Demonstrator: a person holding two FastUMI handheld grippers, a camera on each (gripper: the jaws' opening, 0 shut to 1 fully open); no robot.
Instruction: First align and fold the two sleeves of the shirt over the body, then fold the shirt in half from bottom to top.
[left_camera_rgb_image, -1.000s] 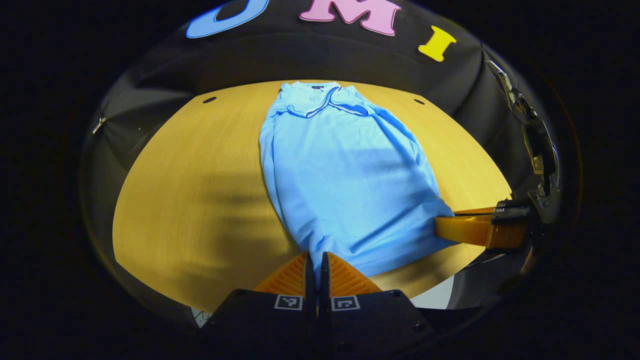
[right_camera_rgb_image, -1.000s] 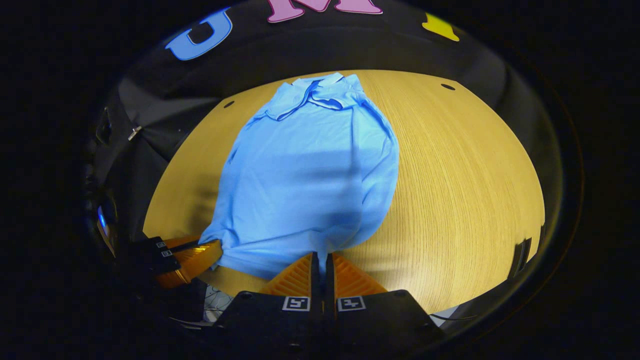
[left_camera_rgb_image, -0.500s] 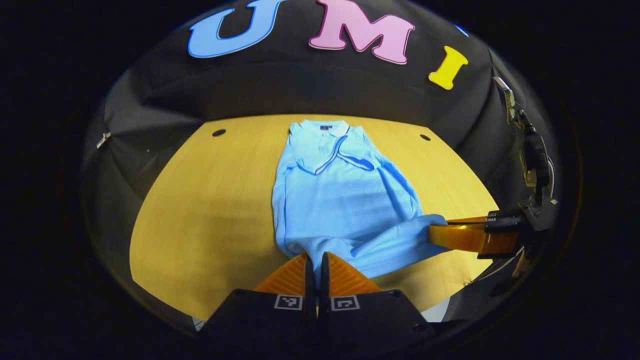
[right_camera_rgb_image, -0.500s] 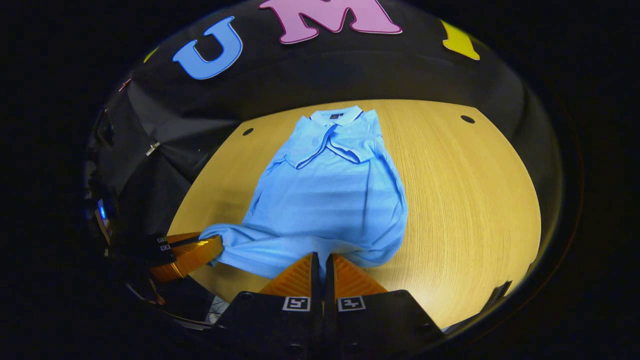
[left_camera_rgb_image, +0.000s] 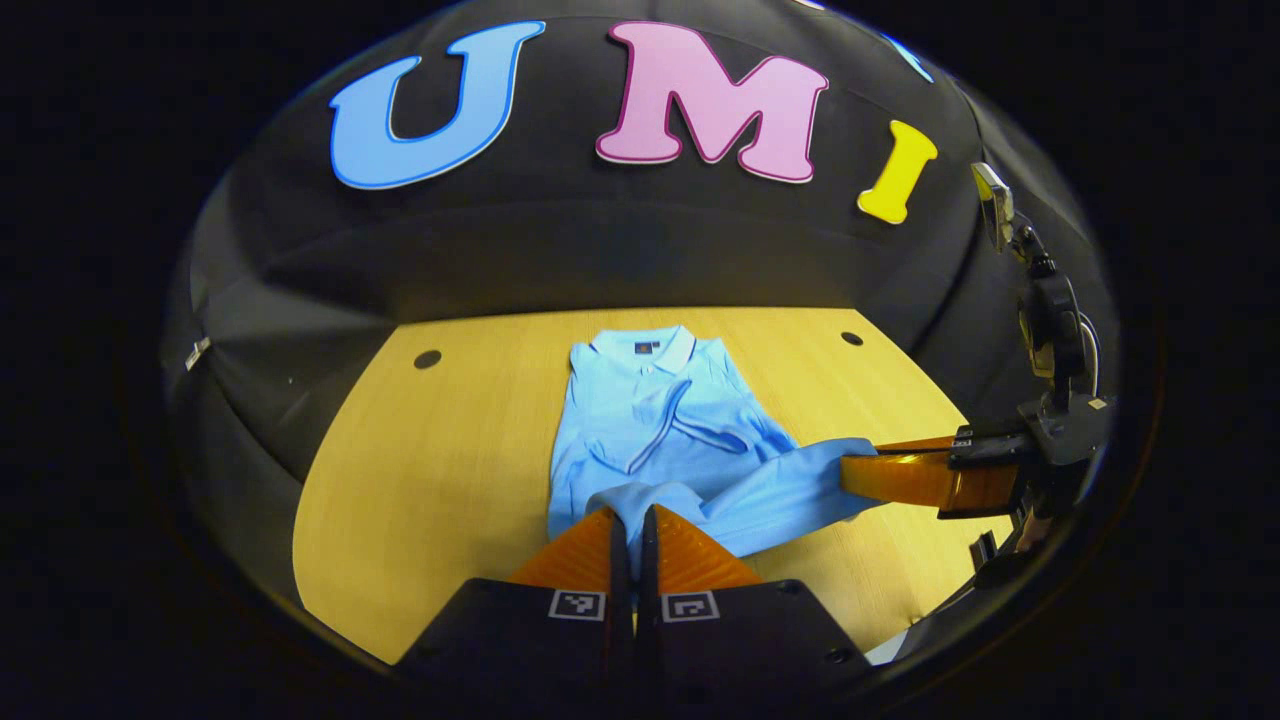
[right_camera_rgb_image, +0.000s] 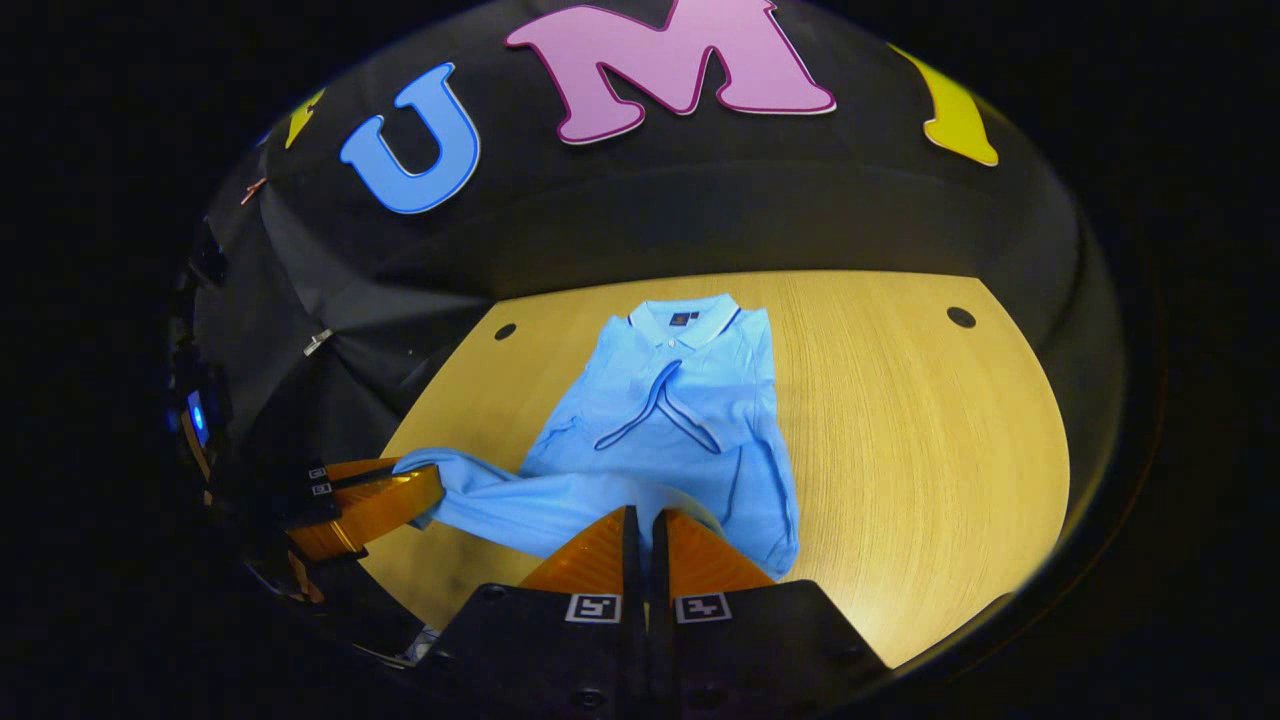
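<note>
Now both claws, left claw (left_camera_rgb_image: 632, 520), right claw (right_camera_rgb_image: 644, 522), pinching blue shirt (left_camera_rgb_image: 655, 420) hem, collar tag unreadable

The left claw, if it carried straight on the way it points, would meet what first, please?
Most likely the shirt itself: the left claw, shut on its hem, points across the folded body toward the collar. Height above the cloth is unclear.

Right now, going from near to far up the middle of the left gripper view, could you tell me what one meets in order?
left gripper, shut on the lifted hem → the folded sleeves lying on the body → the shirt collar → bare table → the booth's black cloth wall.
</note>
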